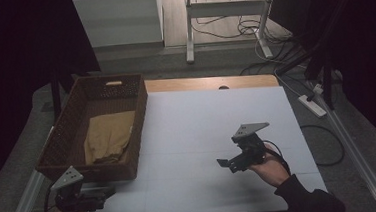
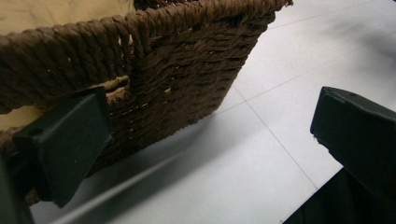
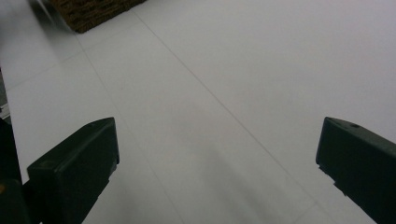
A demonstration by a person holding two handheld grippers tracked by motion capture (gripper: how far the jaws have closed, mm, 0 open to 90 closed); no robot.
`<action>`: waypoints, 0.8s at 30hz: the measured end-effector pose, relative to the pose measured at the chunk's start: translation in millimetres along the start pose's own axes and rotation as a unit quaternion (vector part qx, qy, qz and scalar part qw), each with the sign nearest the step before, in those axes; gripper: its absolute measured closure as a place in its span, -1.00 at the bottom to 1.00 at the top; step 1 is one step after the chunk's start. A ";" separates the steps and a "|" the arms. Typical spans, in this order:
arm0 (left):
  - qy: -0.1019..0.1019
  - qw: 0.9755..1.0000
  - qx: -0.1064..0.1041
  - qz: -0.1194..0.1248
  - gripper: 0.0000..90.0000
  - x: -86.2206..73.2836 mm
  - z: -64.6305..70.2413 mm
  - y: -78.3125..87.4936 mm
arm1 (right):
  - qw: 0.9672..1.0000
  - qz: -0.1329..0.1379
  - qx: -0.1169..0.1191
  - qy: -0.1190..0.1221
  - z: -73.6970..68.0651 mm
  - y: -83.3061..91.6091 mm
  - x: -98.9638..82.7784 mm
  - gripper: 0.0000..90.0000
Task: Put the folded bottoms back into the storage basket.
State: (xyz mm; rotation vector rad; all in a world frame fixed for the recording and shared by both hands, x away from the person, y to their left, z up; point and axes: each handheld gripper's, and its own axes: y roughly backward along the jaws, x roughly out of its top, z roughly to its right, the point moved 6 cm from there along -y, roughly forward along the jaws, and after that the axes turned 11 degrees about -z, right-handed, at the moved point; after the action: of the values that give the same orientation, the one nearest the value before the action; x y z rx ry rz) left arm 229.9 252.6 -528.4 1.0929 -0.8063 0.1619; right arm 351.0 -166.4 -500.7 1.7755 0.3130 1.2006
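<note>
A brown woven basket (image 1: pixel 63 137) stands on the left part of the white table (image 1: pixel 212 129), with a folded tan cloth (image 1: pixel 109 136) lying inside it. My left gripper (image 1: pixel 104 193) is at the table's front left corner, just below the basket's near wall, and it is open and empty. In the left gripper view the basket wall (image 2: pixel 177 70) stands close in front of the jaws, with the tan cloth (image 2: pixel 56 11) showing over its rim. My right gripper (image 1: pixel 228 163) hovers over the table's right half, open, nothing between its jaws.
A wooden strip (image 1: pixel 209 82) runs along the table's far edge. Beyond it stand a white desk frame (image 1: pixel 229 13) and loose cables (image 1: pixel 251 29) on the floor. A power strip (image 1: pixel 312 105) lies on the floor to the right. The basket corner (image 3: pixel 88 11) shows far off in the right gripper view.
</note>
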 end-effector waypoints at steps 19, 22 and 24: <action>-0.003 1.000 0.001 -0.006 -1.00 0.4 0.0 -1.5 | 0.999 -0.002 -0.037 -0.028 -2.4 33.3 -47.2 -1.00; -0.004 1.000 0.003 -0.005 -1.00 0.6 -0.5 -1.5 | 0.998 0.002 -0.045 -0.036 -1.3 40.0 -53.1 -1.00; -0.004 1.000 0.004 -0.005 -1.00 0.7 -0.7 -1.6 | 0.998 0.004 -0.048 -0.047 -0.4 44.8 -58.3 -1.00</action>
State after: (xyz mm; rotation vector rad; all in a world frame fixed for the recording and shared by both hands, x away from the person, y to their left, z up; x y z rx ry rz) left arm 231.6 252.2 -529.3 1.1050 -0.8074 0.1532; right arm 309.9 -227.4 -499.0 1.7445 0.1911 1.1155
